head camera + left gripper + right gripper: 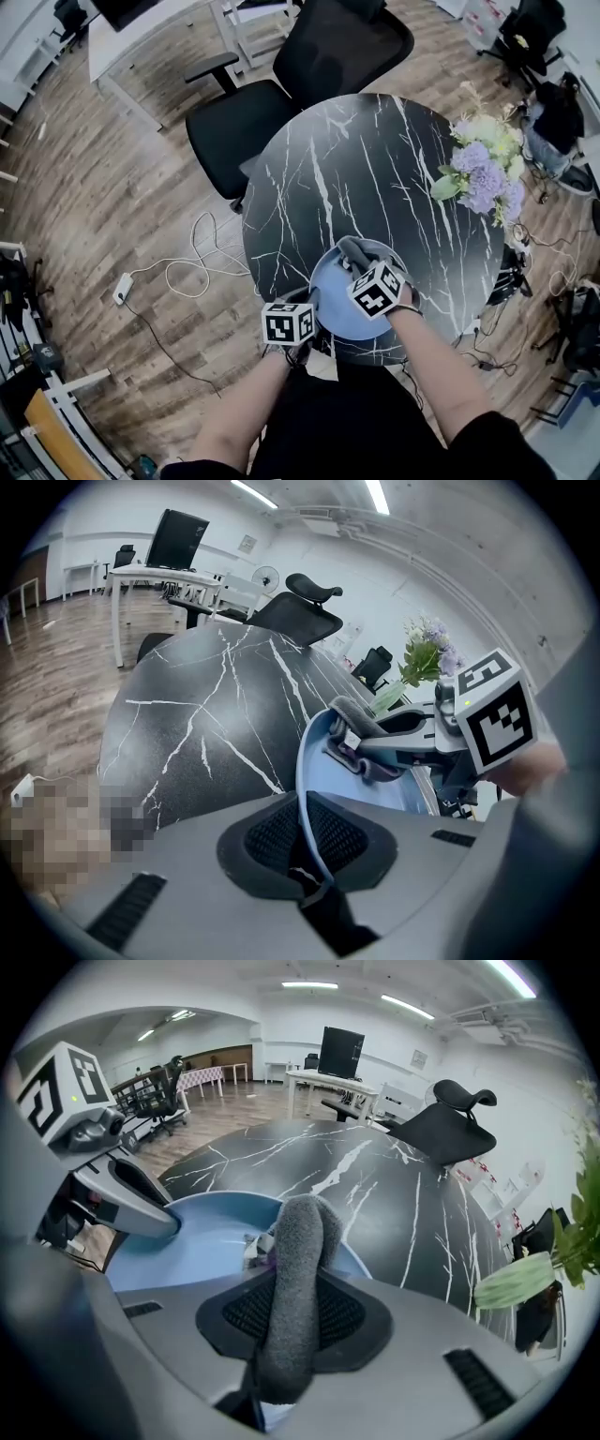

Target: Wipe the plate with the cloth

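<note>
Right gripper view: claw (298,1283) on cloth (302,1232)

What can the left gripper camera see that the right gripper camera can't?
Only the left gripper view: the blue plate with its rim pinched in the left jaws, the right gripper seen from the side, and purple flowers.
Only the right gripper view: the left gripper gripping the plate's edge, with its marker cube above.
Both: the plate, the grey cloth clamped in the right jaws and resting on it, the black marble table and a black office chair.
</note>
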`<state>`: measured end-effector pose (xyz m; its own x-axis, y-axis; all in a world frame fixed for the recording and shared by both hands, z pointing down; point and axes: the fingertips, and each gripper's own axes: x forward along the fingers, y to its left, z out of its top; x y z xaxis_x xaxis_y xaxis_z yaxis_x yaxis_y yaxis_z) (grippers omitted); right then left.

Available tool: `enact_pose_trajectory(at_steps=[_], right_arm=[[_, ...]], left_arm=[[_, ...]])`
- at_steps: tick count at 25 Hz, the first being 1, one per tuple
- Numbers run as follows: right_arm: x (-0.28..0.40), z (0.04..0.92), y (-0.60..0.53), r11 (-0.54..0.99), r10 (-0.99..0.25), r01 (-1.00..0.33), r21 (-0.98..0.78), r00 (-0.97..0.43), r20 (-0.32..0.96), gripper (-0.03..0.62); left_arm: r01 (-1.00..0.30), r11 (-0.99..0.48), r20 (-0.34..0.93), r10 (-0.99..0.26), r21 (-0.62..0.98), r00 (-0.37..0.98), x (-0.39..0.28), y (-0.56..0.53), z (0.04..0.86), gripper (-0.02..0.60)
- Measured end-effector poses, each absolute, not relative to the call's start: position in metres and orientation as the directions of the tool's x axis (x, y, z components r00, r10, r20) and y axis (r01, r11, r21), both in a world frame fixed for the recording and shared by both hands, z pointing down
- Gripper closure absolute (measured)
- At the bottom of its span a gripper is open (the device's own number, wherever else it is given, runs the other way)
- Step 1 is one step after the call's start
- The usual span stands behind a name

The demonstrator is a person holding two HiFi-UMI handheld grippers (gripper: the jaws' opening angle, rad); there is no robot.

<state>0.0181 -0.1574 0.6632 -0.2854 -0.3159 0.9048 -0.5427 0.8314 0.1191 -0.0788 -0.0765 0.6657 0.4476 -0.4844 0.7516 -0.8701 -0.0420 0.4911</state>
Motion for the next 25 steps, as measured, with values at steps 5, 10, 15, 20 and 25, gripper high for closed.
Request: enact_pose_trajectory(at_steps=[5, 10, 15, 20, 25], right_arm=[[-0.004, 0.664, -0.142, 0.852, -0.282, -0.519, 0.074, -0.335, 0.899, 0.487], [-0.018, 0.659, -0.126, 0.842, -0.247, -0.54, -0.01, -0.402, 0.882, 0.487], [-0.028, 0.658, -0.104, 0.784, -0.195, -0.601, -0.157, -0.478, 0.856, 0.487], [-0.039, 0.662, -0.09, 0.766, -0.19, -0.606, -0.216, -0.533, 0.825, 0.487], [-0.032, 0.661, -0.083, 0.79, -0.176, -0.587, -0.174, -0.489, 0.854, 0.487]], left_arm=[[-0.869, -0.019, 0.749, -0.498, 0.495, 0.437, -0.079, -0.076, 0.666, 0.541], [-0.872, 0.003, 0.749, -0.514, 0.489, 0.418, -0.081, -0.079, 0.666, 0.549], [-0.875, 0.017, 0.751, -0.521, 0.484, 0.406, -0.08, -0.08, 0.667, 0.551], [-0.874, 0.027, 0.747, -0.531, 0.486, 0.399, -0.08, -0.08, 0.666, 0.551], [-0.875, 0.022, 0.748, -0.53, 0.484, 0.401, -0.08, -0.08, 0.666, 0.551]])
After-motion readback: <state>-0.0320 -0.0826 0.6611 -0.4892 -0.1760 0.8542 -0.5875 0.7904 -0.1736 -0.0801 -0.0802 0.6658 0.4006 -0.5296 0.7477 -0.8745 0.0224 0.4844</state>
